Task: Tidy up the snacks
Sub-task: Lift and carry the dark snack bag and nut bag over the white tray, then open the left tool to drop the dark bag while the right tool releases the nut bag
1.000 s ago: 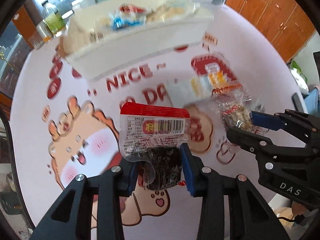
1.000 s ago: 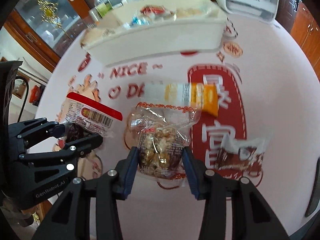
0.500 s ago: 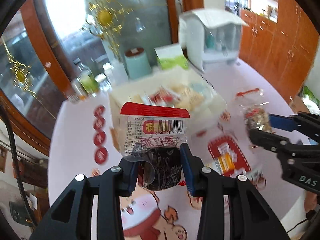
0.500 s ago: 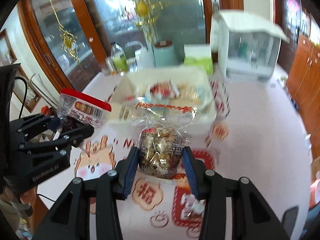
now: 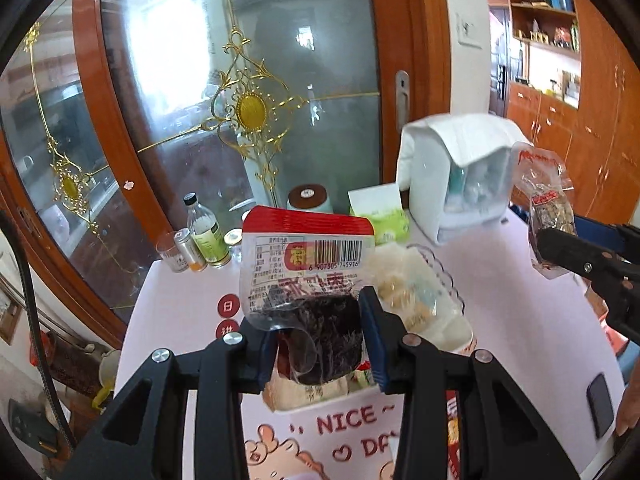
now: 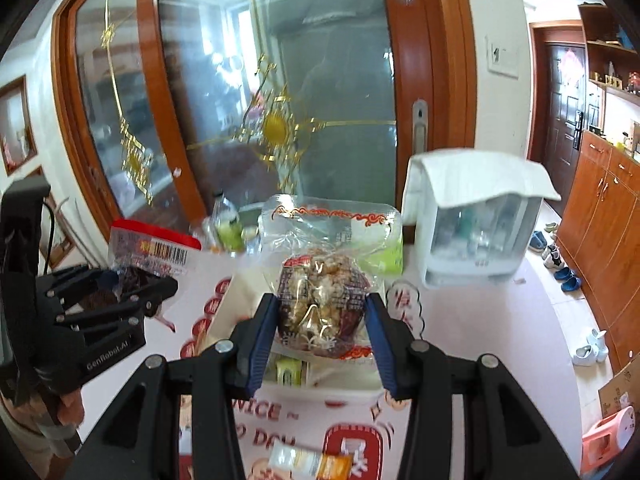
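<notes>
Now both grippers carry snacks toward the white plastic bin (image 5: 452, 332): left gripper (image 5: 320, 336) clamps a red-topped dark snack packet (image 5: 308, 276), right gripper (image 6: 320, 320) a clear nut-brittle bag (image 6: 320, 300); releasing over it seems next.

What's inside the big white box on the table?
The white box holds pale snack packets; the packet with dark filling hides much of it.

daylit interior, fisheye views
bright glare through glass door (image 5: 248, 92); edges bowed, dark-vignetted; right wrist view motion-blurred.
</notes>
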Available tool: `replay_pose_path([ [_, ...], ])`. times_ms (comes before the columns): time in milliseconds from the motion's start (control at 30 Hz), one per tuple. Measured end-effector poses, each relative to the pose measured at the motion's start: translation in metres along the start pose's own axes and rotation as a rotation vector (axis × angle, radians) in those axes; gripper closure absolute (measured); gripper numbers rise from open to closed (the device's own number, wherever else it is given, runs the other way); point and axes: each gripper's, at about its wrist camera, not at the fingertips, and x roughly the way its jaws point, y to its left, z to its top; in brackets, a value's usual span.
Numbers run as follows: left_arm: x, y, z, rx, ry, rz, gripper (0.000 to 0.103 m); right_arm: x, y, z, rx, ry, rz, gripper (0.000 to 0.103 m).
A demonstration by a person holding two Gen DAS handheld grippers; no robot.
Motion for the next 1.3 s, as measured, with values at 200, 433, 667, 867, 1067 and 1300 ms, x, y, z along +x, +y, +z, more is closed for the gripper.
replay_pose_path([
  [200, 0.029, 0.004, 0.014, -0.07, 0.002, -0.014, 0.067, 0.024, -0.005, 0.024, 0.052, -0.035, 0.004, 0.058],
  [433, 0.076, 0.004, 0.007, -0.122, 0.06, -0.026, 0.067, 0.06, -0.006, 0.027, 0.104, -0.004, 0.014, 0.058],
  [667, 0.121, 0.009, -0.008, -0.151, 0.125, -0.013, 0.067, 0.108, 0.0, 0.012, 0.115, 0.095, 0.034, 0.057],
  [867, 0.147, 0.016, -0.02, -0.179, 0.183, 0.008, 0.057, 0.146, 0.005, -0.005, 0.103, 0.193, 0.044, 0.055],
  [1067, 0.159, 0.024, -0.031, -0.217, 0.208, 0.008, 0.002, 0.168, 0.007, -0.017, 0.113, 0.278, 0.076, 0.053],
  [1300, 0.16, 0.019, -0.039, -0.199, 0.242, 0.008, 0.002, 0.165, 0.0, -0.025, 0.132, 0.294, 0.056, 0.047],
])
